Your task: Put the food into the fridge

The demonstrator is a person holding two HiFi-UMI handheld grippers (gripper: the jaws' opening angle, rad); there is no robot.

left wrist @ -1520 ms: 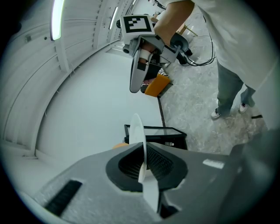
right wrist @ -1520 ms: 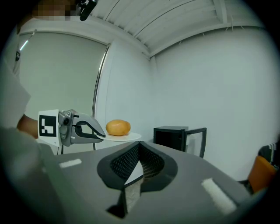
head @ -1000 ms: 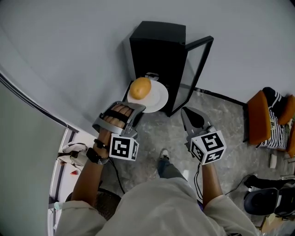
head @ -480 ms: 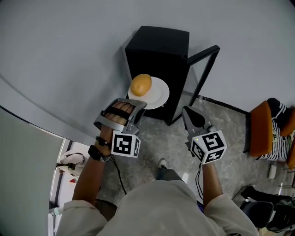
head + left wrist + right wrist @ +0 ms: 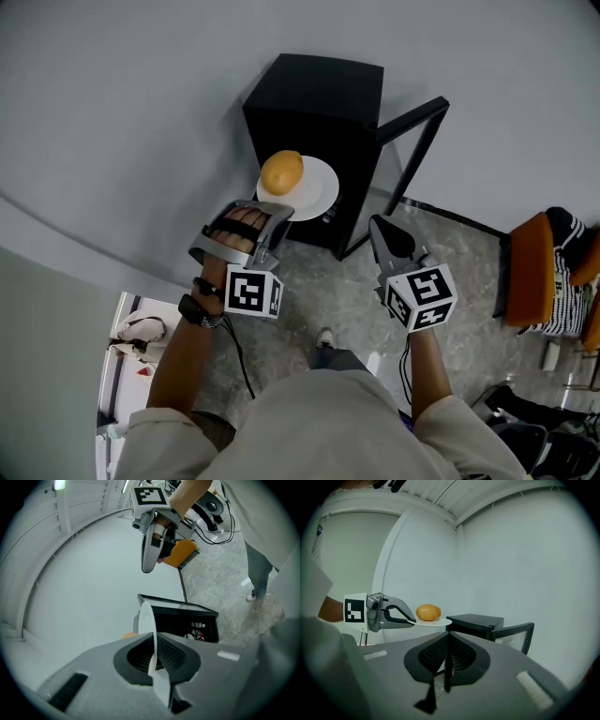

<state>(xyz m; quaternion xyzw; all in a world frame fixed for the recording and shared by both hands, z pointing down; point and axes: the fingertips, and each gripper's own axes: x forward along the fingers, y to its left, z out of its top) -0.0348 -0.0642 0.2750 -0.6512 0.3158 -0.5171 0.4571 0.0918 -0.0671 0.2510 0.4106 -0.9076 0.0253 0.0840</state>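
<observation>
A white plate (image 5: 317,190) carries a round yellow-brown potato (image 5: 281,172). My left gripper (image 5: 277,213) is shut on the plate's near rim and holds it level in front of the black mini fridge (image 5: 314,98). The fridge's glass door (image 5: 412,150) stands open to the right. In the left gripper view the plate (image 5: 146,620) runs edge-on between the jaws, with the open fridge (image 5: 187,623) beyond it. My right gripper (image 5: 384,234) hovers shut and empty right of the plate. From the right gripper view I see the potato (image 5: 428,612), the plate (image 5: 436,622) and the left gripper (image 5: 410,619).
A grey wall (image 5: 141,112) rises behind and left of the fridge. An orange chair (image 5: 531,277) with striped cloth stands at the right on the speckled floor (image 5: 450,253). Clutter (image 5: 141,330) lies at lower left. Bottles or cans (image 5: 199,631) show inside the fridge.
The person has stepped closer to the fridge. The plate with the potato, still gripped on the left, has come up against the fridge's open front. The right gripper kept its place beside it.
</observation>
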